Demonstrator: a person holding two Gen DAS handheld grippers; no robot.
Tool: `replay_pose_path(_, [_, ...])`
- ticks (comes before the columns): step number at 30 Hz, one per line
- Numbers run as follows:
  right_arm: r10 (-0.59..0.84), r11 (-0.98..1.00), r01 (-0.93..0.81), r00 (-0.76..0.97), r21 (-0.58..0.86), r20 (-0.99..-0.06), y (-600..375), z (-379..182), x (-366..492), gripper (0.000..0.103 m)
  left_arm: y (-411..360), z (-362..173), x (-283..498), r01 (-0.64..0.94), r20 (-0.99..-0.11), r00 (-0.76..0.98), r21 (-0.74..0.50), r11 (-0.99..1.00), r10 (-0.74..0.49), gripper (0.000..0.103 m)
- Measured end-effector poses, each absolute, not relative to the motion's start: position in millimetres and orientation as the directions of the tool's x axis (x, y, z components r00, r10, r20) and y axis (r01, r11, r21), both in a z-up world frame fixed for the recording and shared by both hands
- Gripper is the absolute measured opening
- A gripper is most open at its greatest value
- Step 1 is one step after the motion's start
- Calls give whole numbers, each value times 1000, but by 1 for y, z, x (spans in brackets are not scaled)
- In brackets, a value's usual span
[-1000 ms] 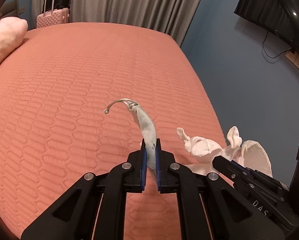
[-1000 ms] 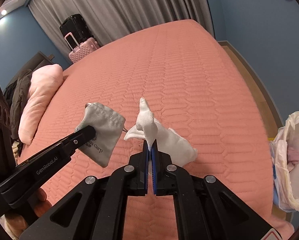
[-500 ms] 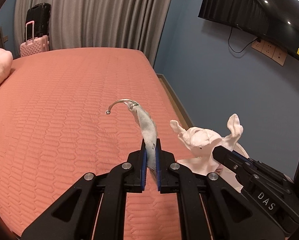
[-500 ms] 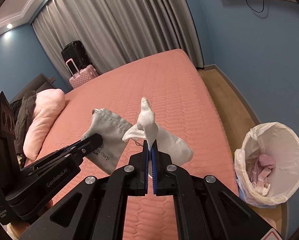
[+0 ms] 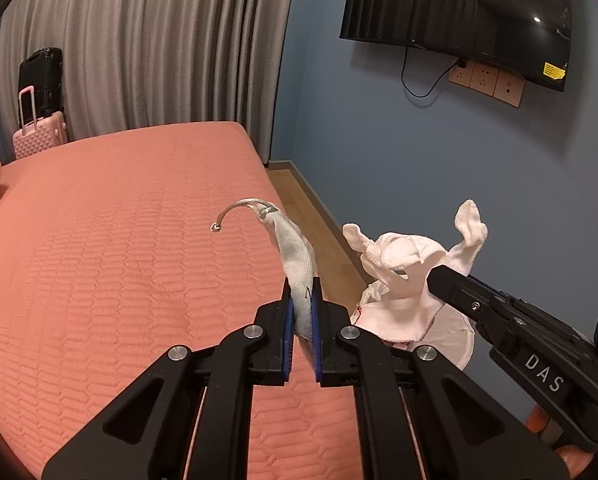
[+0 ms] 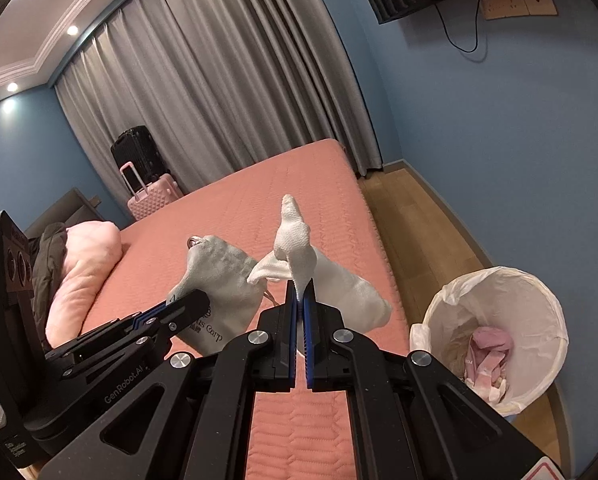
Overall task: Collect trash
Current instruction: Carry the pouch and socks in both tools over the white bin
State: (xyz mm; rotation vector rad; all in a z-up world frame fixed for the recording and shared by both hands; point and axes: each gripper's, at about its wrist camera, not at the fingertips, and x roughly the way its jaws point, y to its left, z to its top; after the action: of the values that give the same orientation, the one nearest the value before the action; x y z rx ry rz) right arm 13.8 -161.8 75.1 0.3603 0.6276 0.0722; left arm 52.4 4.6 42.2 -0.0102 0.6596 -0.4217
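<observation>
- Both tools have swung from over the salmon quilted bed (image 5: 119,260) toward the white-lined trash bin (image 6: 539,292).
- Left tool (image 5: 301,300) pinches a grey drawstring cloth pouch (image 5: 295,256); right tool (image 6: 299,300) pinches a white crumpled cloth (image 6: 299,248).
- Only the right view shows pink scraps (image 6: 489,352) inside the bin.

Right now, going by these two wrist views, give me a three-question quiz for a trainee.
1. True or false: the left gripper is shut on the grey drawstring pouch.
2. What does the right gripper hold? A) pink pillow B) white cloth C) suitcase
3. Fill in: the lined trash bin stands on the ____ beside the bed.

Key: 1 true; 2 B, the white cloth; 3 floor.
</observation>
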Motion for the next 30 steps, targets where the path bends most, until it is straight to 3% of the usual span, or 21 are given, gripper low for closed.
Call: replay_pose_path(30, [-7,898,255,822,358,-569,-285,59,-14,3,-124,49,57,596,-614,587,-112,795,-527,8])
